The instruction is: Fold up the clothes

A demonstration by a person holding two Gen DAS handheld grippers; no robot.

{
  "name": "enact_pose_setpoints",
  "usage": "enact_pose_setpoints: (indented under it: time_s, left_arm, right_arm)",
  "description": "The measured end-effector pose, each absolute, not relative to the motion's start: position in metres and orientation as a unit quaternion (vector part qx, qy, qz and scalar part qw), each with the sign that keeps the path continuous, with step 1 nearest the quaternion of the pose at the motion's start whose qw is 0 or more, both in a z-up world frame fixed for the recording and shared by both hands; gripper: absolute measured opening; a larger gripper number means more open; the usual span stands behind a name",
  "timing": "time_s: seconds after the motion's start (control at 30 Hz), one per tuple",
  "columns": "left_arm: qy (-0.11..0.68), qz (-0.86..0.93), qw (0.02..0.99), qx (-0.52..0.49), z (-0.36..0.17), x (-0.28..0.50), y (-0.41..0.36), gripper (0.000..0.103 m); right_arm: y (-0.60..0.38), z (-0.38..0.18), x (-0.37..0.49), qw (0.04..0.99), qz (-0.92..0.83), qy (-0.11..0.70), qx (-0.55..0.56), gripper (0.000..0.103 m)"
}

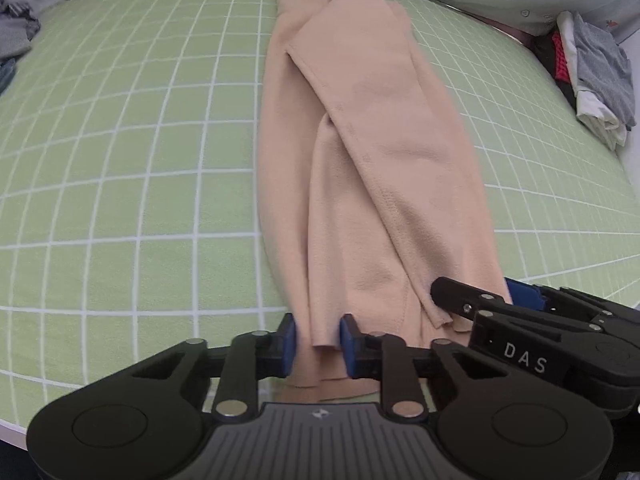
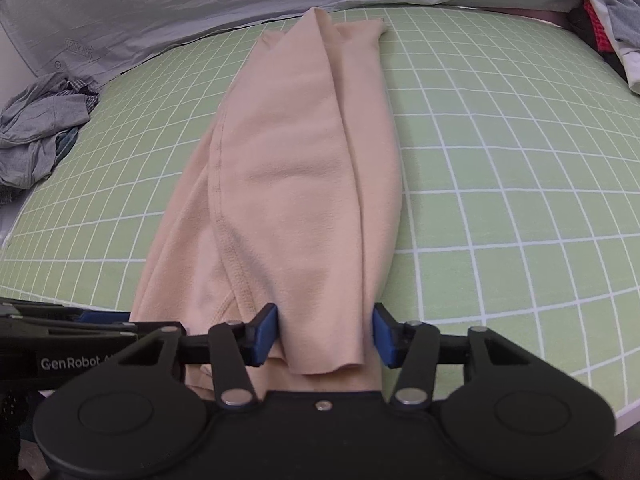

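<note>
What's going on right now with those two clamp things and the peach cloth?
Left tongs and right tongs both open, straddling near hem of peach garment. Garment long-folded, flat on green grid mat. Clothes piles off aside, nothing blocking.

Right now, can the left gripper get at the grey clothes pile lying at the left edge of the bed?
Probably not: the left gripper is at the near hem of the peach garment, while the grey pile lies far off.

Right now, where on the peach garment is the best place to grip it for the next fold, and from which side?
Grip the peach garment at its near hem, coming in from the near edge of the green grid mat. It lies as one long narrow strip running away from both cameras, so that end lifts over cleanly. The left gripper and right gripper already straddle that hem, jaws apart.
</note>
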State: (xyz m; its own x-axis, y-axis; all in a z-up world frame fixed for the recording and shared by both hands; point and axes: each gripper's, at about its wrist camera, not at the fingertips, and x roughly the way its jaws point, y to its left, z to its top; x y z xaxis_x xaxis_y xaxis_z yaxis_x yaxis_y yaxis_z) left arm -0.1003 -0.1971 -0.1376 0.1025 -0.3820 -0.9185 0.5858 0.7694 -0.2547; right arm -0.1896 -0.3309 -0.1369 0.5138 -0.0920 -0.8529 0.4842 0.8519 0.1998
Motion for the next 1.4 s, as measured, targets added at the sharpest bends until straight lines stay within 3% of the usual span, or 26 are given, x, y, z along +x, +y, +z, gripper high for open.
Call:
enact_pose_setpoints:
  time_s: [0.07, 0.2, 0.4, 1.0, 1.4]
  left_arm:
    - [0.596, -0.335, 0.726, 0.071, -0.138, -0.106, -0.190, 0.015]
    - [0.621, -0.342, 0.705, 0.028, -0.136, -0.117, -0.176, 0.013]
    - [0.604, -0.350, 0.715, -0.041, -0.102, -0.106, -0.171, 0.013]
    - [0.433, -0.395, 0.800, -0.131, 0.029, -0.017, -0.223, 0.012]
    - [0.450, -0.369, 0.804, -0.119, -0.003, 0.065, -0.273, 0.012]
  right_arm:
    - [-0.335, -0.137, -0.192, 0.838, -0.158, 0.467, 0.233, 0.026]
    - [-0.339, -0.133, -0.208, 0.828, -0.137, 0.478, 0.258, 0.019]
    - [-0.359, -0.110, -0.238, 0.821, -0.130, 0.447, 0.331, 0.018]
    - [-0.431, 0.024, -0.156, 0.925, -0.091, 0.260, 0.263, 0.017]
    - [-0.474, 0.029, -0.077, 0.938, -0.081, 0.252, 0.225, 0.017]
